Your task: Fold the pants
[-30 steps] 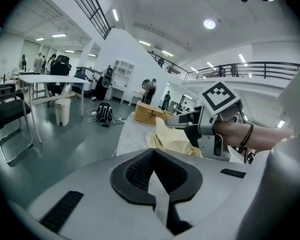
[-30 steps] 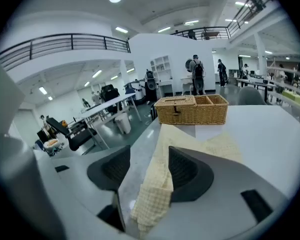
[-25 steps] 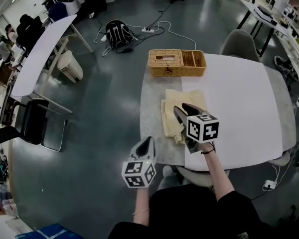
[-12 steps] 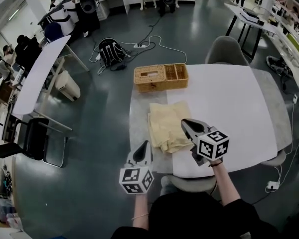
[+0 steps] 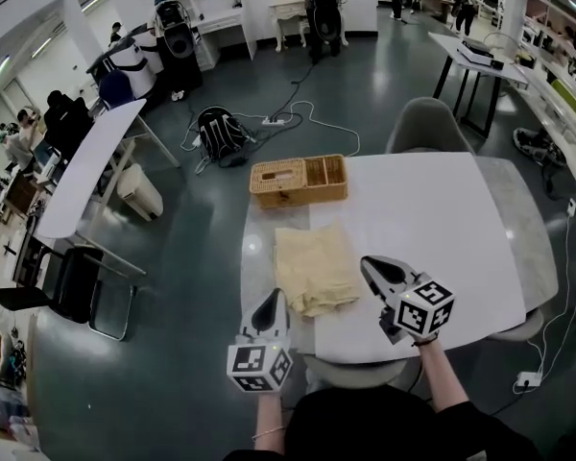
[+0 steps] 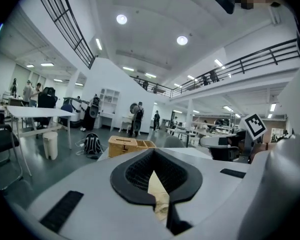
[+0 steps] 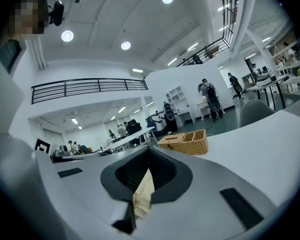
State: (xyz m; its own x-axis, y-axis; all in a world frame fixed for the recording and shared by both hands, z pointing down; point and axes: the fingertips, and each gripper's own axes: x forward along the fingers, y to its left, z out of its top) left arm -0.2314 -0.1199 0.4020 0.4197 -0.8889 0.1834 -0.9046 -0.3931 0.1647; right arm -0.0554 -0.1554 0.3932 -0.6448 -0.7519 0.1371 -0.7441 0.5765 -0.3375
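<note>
So at this point you had the pants [image 5: 312, 268] lying flat on the table [image 5: 442, 219] as a folded, roughly square pale yellow stack, on the table's left part, a little way in front of the wicker basket [image 5: 298, 181].

Neither of your tongs had hold of them. The left gripper [image 5: 275, 301] hovered off the near left corner of the stack, out past the table's edge, with its jaws pressed together and nothing pinched. The right gripper [image 5: 372, 264] was just beside the stack's right edge, over the white tabletop. Its jaws had just been closing and were clenched tight on nothing.

So the pants sat between your two grippers, slightly ahead of both tips, touching neither as far as the head view showed.

In both gripper views a sliver of the yellow cloth peeked through the narrow slot between the pads, but that was the fabric lying beyond the jaws, not something they were gripping.
</note>
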